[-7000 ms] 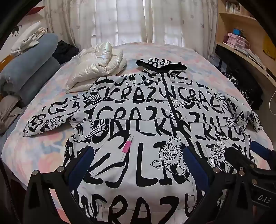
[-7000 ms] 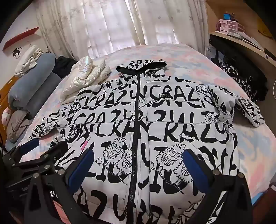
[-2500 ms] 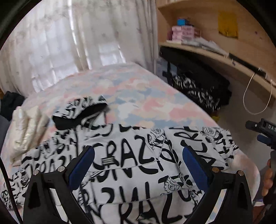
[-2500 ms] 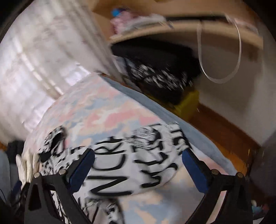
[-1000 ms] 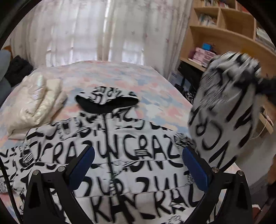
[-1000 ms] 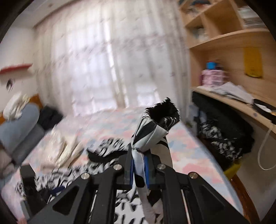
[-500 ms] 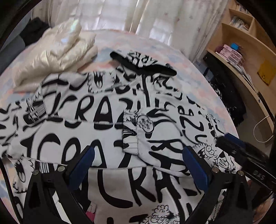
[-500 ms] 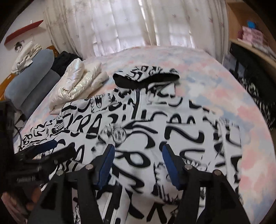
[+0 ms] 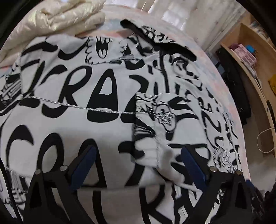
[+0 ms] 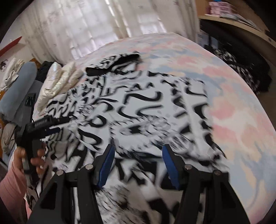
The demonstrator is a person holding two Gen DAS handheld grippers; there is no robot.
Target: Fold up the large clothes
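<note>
A white hooded jacket (image 9: 72, 106) printed all over with black graffiti lettering lies spread face up on the bed (image 10: 241, 110), its black-lined hood (image 9: 155, 39) pointing toward the curtained window (image 10: 96, 25). One sleeve (image 9: 172, 124) lies folded in across the chest, its gathered cuff (image 9: 146, 127) resting near the zip line.

The left gripper (image 9: 138, 165) hovers low over the jacket's front with its blue-padded jaws spread wide and nothing between them — the folded sleeve's cuff sits just ahead of the gap. In the right wrist view the same tool shows off to the side, gripped in the person's left hand (image 10: 32, 155) above a pink sleeve cuff. The right gripper (image 10: 138, 163) is also parted, though less widely, and holds nothing; it hangs over the jacket on the side where the sleeve is folded in. That view is smeared with motion blur, so the print is hard to read.

Beside the jacket's shoulder lies a folded cream puffer jacket (image 9: 57, 15), touching its edge. Grey-blue bolsters (image 10: 17, 89) are piled at the bed's far side — a wooden shelf unit (image 9: 250, 56) stands on the opposite side.
</note>
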